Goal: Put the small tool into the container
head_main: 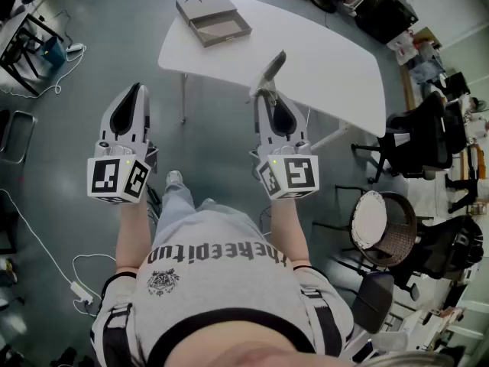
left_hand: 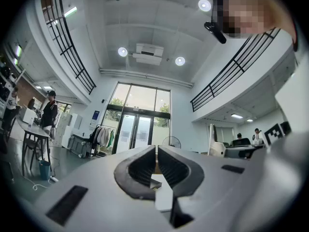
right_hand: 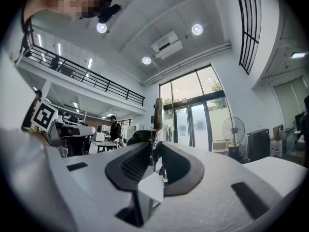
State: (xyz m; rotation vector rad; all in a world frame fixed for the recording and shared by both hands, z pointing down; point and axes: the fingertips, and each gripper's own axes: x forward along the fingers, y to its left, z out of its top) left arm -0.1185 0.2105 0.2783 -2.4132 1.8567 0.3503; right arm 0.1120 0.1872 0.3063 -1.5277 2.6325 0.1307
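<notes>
Fingers of the left gripper sit pressed together, empty. Container lies open at 12 o'clock on the table. Right gripper pinches the small tool, which points to 1 o'clock. Carry it toward 11 o'clock with a firm pinch, and release only once it is low over the tray.

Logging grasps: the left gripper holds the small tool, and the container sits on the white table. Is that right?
No. The right gripper holds the small tool, as the right gripper view shows; the left gripper holds nothing. The container does sit on the white table.
</notes>
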